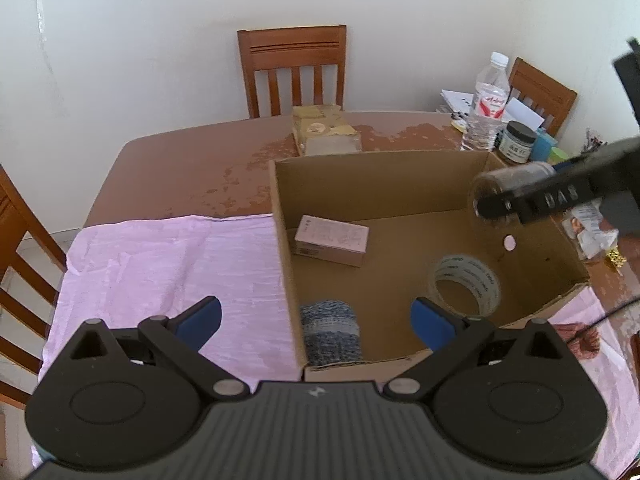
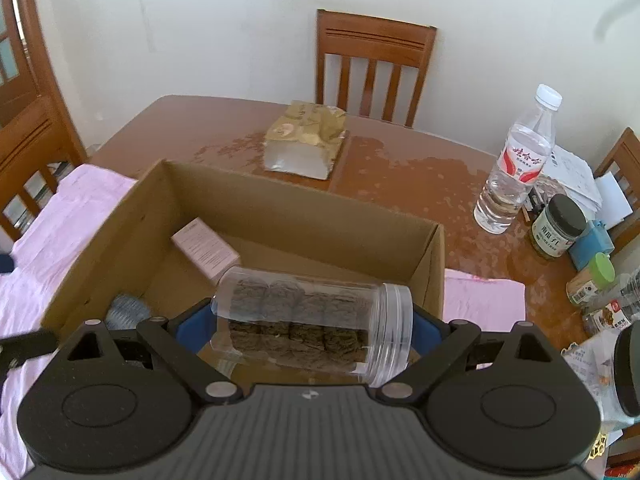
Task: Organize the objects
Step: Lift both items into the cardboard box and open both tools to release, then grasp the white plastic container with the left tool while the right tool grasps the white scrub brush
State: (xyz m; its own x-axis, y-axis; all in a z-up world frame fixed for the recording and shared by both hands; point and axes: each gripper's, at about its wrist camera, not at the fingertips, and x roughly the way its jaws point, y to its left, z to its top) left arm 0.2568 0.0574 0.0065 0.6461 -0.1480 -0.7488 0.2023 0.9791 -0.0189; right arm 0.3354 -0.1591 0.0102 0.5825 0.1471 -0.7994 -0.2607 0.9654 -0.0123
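Observation:
An open cardboard box (image 1: 380,184) stands on the table. Inside lie a pink carton (image 1: 331,240), a clear tape roll (image 1: 466,286) and a blue-grey knitted roll (image 1: 331,332). My left gripper (image 1: 316,312) hangs open over the box's near left corner with nothing between its fingers. My right gripper (image 2: 312,320) is shut on a clear plastic jar (image 2: 312,312) of dark round pieces, gripped end to end and lying sideways above the box (image 2: 280,208). In the left wrist view the jar (image 1: 504,184) hovers over the box's right wall.
A pink cloth (image 1: 160,272) covers the near table to the box's left. A gold packet (image 2: 306,144) lies behind the box. At the right stand a water bottle (image 2: 516,164), a dark-lidded jar (image 2: 556,226) and several small packets. Wooden chairs (image 2: 372,64) ring the table.

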